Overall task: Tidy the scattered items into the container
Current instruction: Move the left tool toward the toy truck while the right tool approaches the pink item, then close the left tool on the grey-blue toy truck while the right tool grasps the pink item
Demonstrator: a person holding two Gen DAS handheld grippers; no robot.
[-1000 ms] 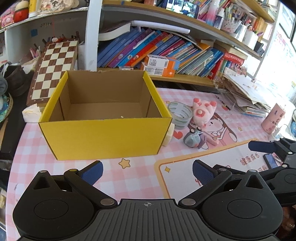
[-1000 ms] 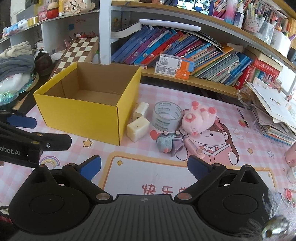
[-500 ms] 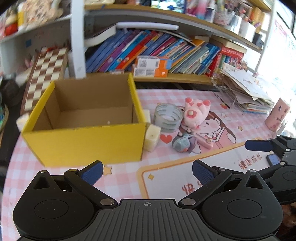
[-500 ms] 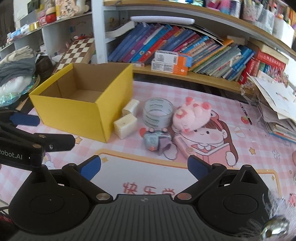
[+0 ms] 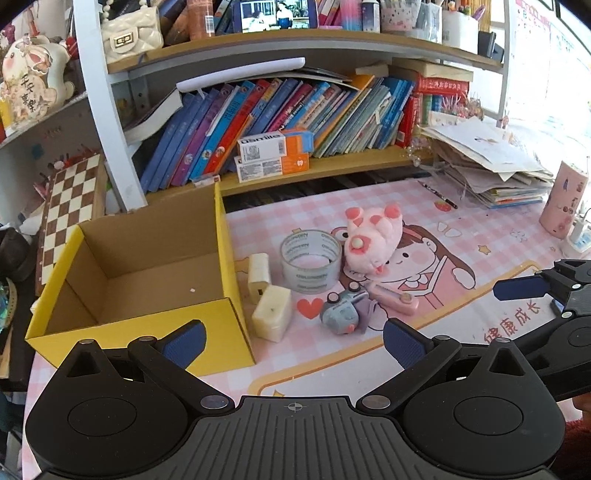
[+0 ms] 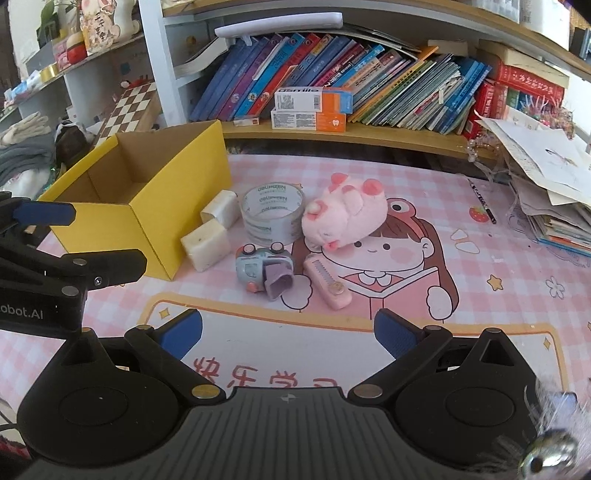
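left gripper (image 5: 291, 338) apart, empty | right gripper (image 6: 288, 326) apart, empty | risk: cream blocks (image 6: 207, 242) touch yellow box (image 6: 184, 184) wall, finger may jam or shove box | tape roll (image 6: 273, 218) just right of blocks, could get knocked

Ahead of me I see a wooden shelf packed with leaning, colourful books (image 5: 280, 110), with two white-and-orange cardboard packets (image 6: 312, 109) stacked in front of them. To the left a brown-and-cream chessboard (image 5: 70, 206) leans upright by the white shelf post (image 5: 107, 107), and a quilted cream handbag (image 5: 131, 33) sits on the shelf above. On the right I see a messy pile of papers and booklets (image 5: 491, 166), with a pink patterned tumbler (image 5: 563, 201) near it on the pink checked table mat (image 6: 498, 266).
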